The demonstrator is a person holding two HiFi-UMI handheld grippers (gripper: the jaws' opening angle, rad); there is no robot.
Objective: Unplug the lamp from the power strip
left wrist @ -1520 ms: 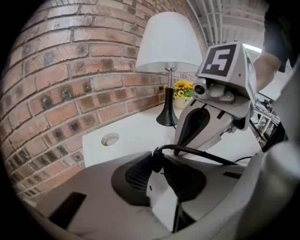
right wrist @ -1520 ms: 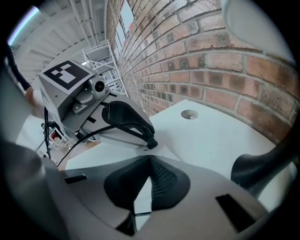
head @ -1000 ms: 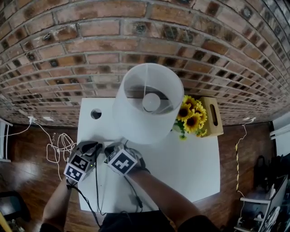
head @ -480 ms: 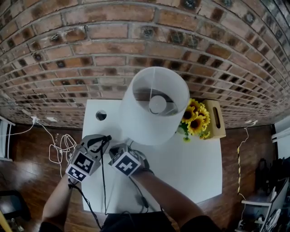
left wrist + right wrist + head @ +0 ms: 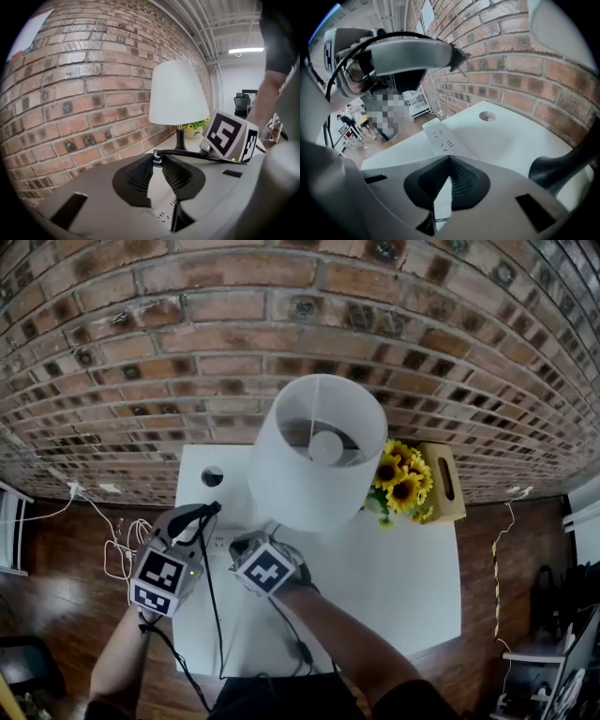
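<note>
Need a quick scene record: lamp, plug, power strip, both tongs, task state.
lamp: white shade, upright on the white table
plug: pulled free, raised above the power strip, cord trailing
power strip: flat on table, visible sockets empty
left gripper: tongs have just been closing, now clamped on the plug
right gripper: tongs together, tips at the strip's near end
task state: lamp unplugged

A white desk (image 5: 412, 587) stands against a brick wall (image 5: 234, 334). Sunflowers (image 5: 398, 486) and a wooden box (image 5: 441, 482) sit at its far right corner. A round hole (image 5: 213, 476) lies near the far left corner. White cables (image 5: 127, 549) lie on the wooden floor (image 5: 56, 596) beyond the left edge.
</note>
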